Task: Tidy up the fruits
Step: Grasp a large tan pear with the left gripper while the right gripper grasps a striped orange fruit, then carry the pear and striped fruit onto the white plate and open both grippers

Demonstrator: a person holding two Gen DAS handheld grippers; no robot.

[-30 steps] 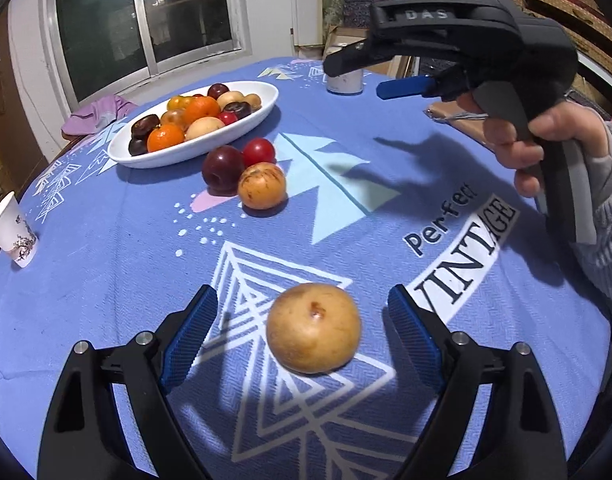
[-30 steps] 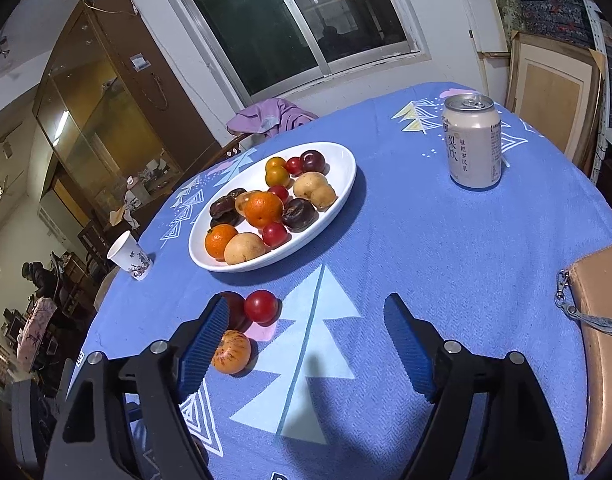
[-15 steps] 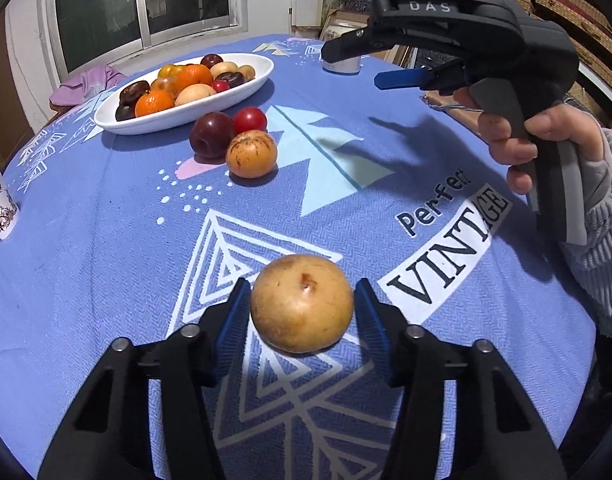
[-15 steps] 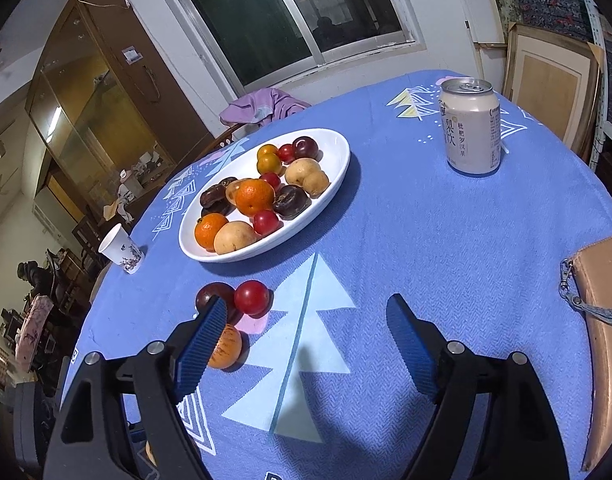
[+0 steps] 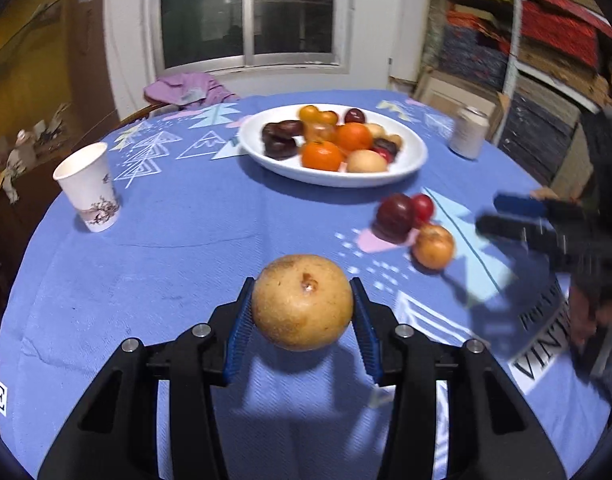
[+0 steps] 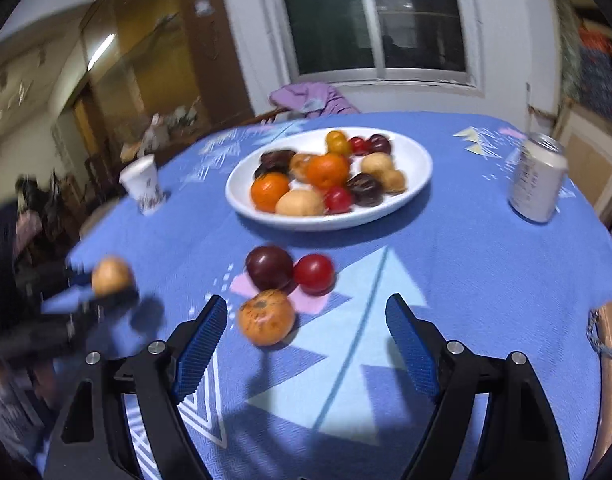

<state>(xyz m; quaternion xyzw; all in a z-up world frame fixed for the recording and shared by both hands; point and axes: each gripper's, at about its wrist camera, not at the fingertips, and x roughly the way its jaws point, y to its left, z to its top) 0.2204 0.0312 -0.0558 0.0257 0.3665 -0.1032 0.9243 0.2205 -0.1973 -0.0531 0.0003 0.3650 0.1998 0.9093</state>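
Lifted pear [image 5: 302,302] clamped in left tool [image 5: 302,320], right tool [image 6: 306,344] apart, plate [image 5: 409,160] holding mixed fruit

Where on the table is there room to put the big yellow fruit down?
Bare blue cloth lies between the paper cup and the white plate, and in front of the cup toward the held yellow fruit. The plate is crowded with fruit. The patch in front of it holds three loose fruits, near the can.
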